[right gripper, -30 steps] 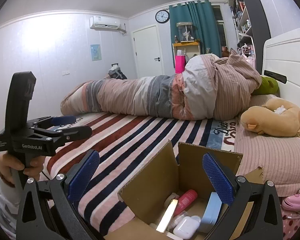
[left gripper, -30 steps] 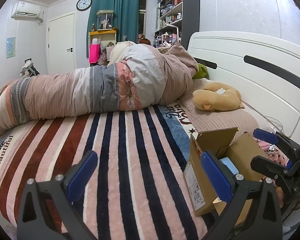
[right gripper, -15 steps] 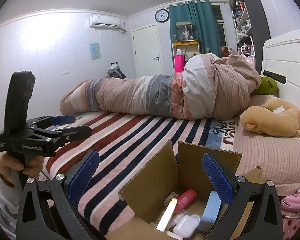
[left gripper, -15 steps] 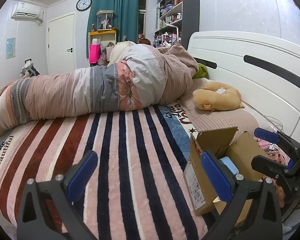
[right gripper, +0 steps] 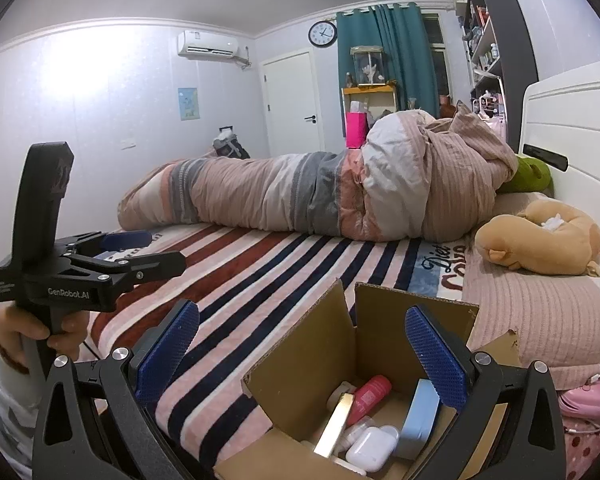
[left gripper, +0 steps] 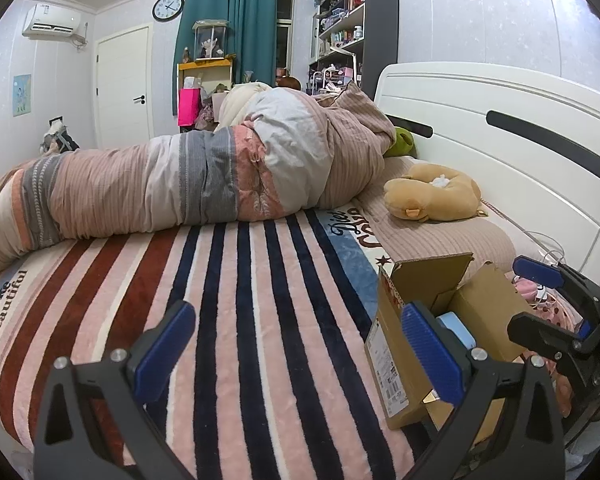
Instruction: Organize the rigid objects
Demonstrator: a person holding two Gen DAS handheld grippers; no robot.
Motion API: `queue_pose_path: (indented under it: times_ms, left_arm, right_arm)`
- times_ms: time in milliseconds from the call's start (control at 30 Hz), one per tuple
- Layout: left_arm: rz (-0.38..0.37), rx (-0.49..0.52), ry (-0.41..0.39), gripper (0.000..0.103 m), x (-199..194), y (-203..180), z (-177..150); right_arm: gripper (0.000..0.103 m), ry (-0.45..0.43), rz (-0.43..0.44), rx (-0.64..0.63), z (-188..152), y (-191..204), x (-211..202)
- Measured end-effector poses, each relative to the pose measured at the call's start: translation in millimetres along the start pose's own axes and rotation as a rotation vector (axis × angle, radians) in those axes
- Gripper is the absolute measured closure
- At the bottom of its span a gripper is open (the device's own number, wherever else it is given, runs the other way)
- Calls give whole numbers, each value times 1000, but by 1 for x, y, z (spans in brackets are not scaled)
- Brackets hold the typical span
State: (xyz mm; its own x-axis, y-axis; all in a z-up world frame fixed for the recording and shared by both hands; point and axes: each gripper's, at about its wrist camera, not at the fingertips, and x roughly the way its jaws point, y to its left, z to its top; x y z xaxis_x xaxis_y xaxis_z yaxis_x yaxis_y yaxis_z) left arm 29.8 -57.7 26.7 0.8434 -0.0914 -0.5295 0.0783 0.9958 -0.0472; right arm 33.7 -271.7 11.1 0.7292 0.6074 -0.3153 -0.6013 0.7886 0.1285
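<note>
Change since 1 s ago: barely any. Brown cardboard box (right gripper: pixel 308 376) sits a touch lower in right wrist view, so no pick begun. Left gripper (left gripper: pixel 300 356) and right gripper (right gripper: pixel 302 354) both spread wide, empty. Box at striped blanket's (left gripper: pixel 236 320) near edge by pillow, holding white earbud case (right gripper: pixel 370 450), pink tube (right gripper: pixel 370 394), pale-blue case (right gripper: pixel 422 416). Writing: "GenRobot.AI", "Coke Beautiful".

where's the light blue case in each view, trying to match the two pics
Left wrist: light blue case at lower right, only its top edge peeking out of the cardboard box, just behind the right blue pad.
Right wrist: the case at bottom centre-right, standing on edge inside the open box, right of the white earbud case.
Shared landmark: tan plush toy by the headboard.
</note>
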Motion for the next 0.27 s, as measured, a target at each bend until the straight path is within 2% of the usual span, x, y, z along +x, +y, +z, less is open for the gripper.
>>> queue_pose_path:
  times_ms: [267]
  left_arm:
    - [3,5,2,1,0,1,-1]
  right_arm:
    - [0,3,2,-3,-1,0,-2]
